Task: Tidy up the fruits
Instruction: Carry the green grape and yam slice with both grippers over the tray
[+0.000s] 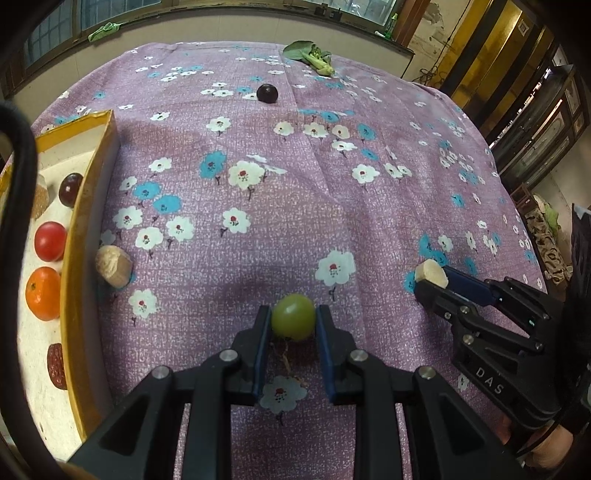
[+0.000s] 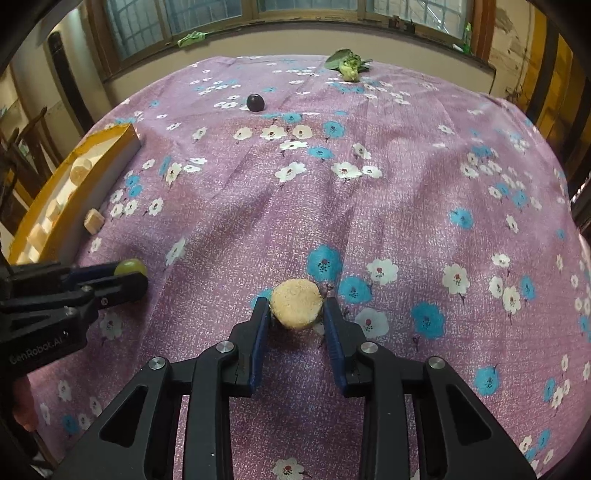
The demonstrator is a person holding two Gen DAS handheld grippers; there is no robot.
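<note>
Left tongs (image 1: pixel 293 321) grip a green grape (image 1: pixel 293 320); yellow box (image 1: pixel 79 236) holds an orange (image 1: pixel 43 293).

Purple flowered tablecloth (image 1: pixel 295 206) over the table.
Leafy greens (image 1: pixel 312 57) lie at its far edge; a green rag (image 2: pixel 192 37) sits on the windowsill (image 2: pixel 258 27).

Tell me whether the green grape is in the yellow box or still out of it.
Out. The green grape sits pinched between the left tongs over the floral tablecloth, well right of the yellow box wall.
</note>
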